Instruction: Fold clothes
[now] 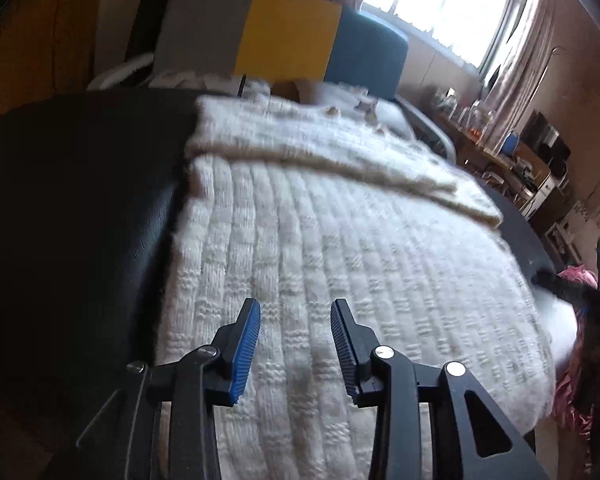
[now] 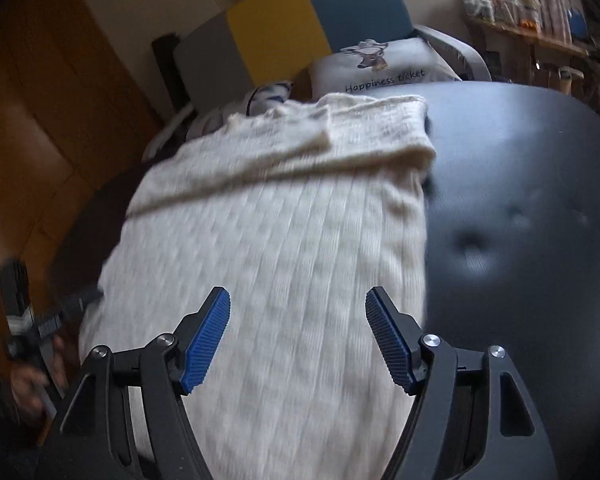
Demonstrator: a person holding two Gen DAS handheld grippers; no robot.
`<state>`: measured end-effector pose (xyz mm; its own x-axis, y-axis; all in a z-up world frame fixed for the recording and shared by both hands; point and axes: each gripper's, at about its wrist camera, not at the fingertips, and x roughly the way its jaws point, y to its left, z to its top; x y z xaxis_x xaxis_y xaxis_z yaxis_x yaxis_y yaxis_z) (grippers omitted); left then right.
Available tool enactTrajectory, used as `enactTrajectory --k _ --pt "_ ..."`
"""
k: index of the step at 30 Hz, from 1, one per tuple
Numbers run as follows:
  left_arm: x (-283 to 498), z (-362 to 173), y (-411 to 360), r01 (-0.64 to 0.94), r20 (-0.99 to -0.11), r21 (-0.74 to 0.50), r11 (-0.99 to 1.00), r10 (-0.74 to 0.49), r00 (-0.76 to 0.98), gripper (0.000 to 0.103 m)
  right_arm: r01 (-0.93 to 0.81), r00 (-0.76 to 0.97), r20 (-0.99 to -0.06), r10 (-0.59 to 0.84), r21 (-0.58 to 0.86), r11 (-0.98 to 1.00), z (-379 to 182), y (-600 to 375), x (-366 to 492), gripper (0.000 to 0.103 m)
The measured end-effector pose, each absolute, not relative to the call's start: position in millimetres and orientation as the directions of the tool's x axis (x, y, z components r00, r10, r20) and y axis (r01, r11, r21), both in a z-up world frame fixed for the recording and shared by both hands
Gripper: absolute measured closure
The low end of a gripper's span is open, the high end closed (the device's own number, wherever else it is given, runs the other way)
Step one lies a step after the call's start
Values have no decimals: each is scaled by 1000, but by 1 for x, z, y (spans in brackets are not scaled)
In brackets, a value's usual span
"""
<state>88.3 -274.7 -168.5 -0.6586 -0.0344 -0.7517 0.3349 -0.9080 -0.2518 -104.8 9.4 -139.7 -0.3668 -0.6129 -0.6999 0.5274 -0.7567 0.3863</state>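
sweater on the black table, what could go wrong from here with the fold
1. The sweater hangs over the near edge of the black table, so a pull toward the person might drag it off.
2. Both the left gripper and the right gripper hover open with nothing between the fingers; closing on the flat knit may pinch one layer only.
3. The folded-over far band looks loose and could shift.

The sweater [image 1: 340, 240] lies on the table [image 1: 80, 200], its far part folded over itself. Behind the table stands a chair [image 2: 340, 12] with a cushion [image 2: 384, 68] on its seat.
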Motion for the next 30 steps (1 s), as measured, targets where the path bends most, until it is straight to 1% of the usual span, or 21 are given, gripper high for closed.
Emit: enactTrajectory --k 1,4,5,7,10,14,16,17,20,22,24,26,27,29,30 --pt "86 -172 -275 337 -758 -241 -910 -40 -652 66 509 -368 -696 -617 404 -760 -144 7 -116 29" --pt "86 -171 -271 314 -758 -206 -927 -52 -650 66 405 -321 -744 -586 451 -795 -175 10 -140 30" --pt "86 -169 -272 310 -754 -219 -925 -41 -655 66 408 -344 -723 -599 460 -789 -172 13 -140 30" --pt "81 -162 -276 288 -730 -260 -922 -8 -683 66 411 -335 -728 -599 459 -788 -168 16 -140 30" --pt "59 -153 -280 282 -710 -244 -928 -27 -703 66 435 -380 -707 -597 433 -790 -155 14 -145 30" --pt "31 -160 -285 312 -736 -224 -923 -50 -675 65 449 -407 -668 -624 448 -773 -149 3 -175 30" --pt "20 -172 -289 334 -767 -206 -920 -60 -639 66 417 -383 -723 -576 421 -805 -162 -3 -190 30" --pt "21 -175 -289 330 -766 -201 -922 -62 -640 66 401 -369 -749 -550 405 -821 -169 -7 -197 30" --pt "27 -175 -284 299 -756 -173 -938 -69 -651 66 425 -396 -752 -527 359 -831 -170 -5 -195 30" --pt "26 -172 -284 280 -757 -175 -944 -52 -652 65 438 -410 -756 -510 327 -837 -169 -5 -193 30" --pt "20 -166 -287 261 -751 -176 -949 -42 -659 65 437 -405 -748 -526 347 -830 -162 -6 -196 30" --pt "10 -161 -291 256 -736 -164 -953 -54 -675 65 457 -427 -711 -559 363 -812 -152 -9 -202 30" --pt "5 -158 -294 256 -730 -160 -953 -61 -681 65 463 -431 -707 -560 360 -810 -149 -13 -208 30" --pt "-11 -157 -304 272 -729 -164 -948 -69 -681 65 461 -430 -714 -552 353 -815 -149 -21 -223 30" --pt "-18 -161 -308 284 -747 -161 -945 -72 -661 65 453 -424 -725 -543 349 -820 -153 -25 -232 30"
